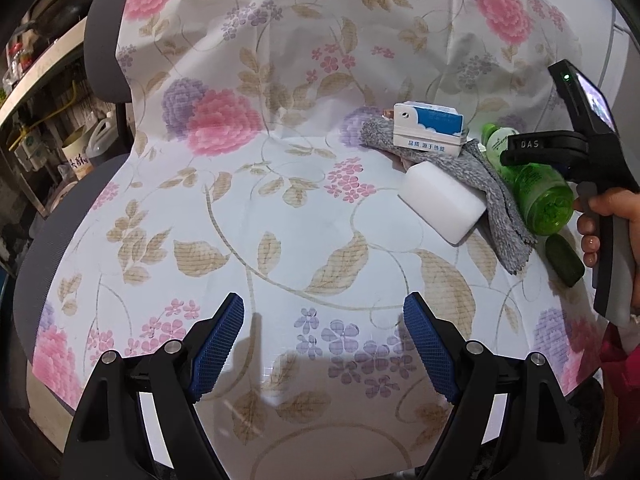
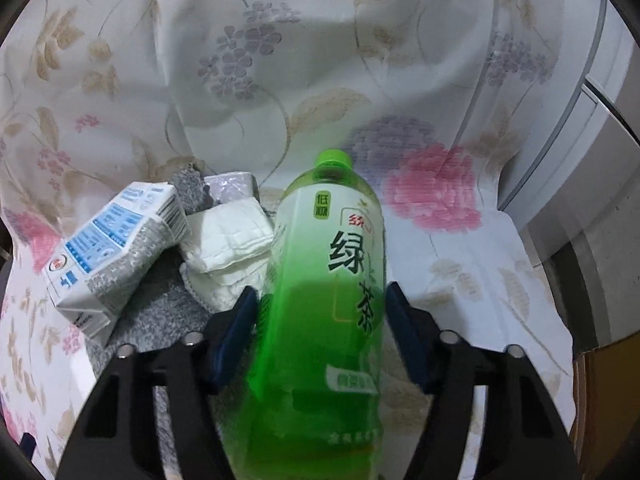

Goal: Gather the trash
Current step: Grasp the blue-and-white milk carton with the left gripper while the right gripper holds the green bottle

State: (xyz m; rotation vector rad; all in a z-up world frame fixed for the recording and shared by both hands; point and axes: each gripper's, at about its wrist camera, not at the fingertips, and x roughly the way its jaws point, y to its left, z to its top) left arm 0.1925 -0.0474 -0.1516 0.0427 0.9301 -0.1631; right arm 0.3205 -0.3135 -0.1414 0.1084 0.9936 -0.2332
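A green tea bottle point(image 2: 324, 280) lies between the fingers of my right gripper point(image 2: 320, 312), which is shut on its body; it also shows in the left wrist view point(image 1: 536, 188). Next to it a blue and white carton point(image 2: 116, 248) rests on a grey cloth point(image 2: 156, 312), with a white tissue pack point(image 2: 228, 236) beside it. In the left wrist view the carton point(image 1: 430, 128), cloth point(image 1: 496, 200) and a white sponge block point(image 1: 440, 200) lie at the right. My left gripper point(image 1: 324, 344) is open and empty over the floral cover.
A floral cloth point(image 1: 240, 200) covers a chair seat and back. A small dark green object point(image 1: 566, 260) lies by the bottle. Cluttered shelves point(image 1: 40, 128) stand at the left. A cardboard box point(image 2: 600, 400) is at the right edge.
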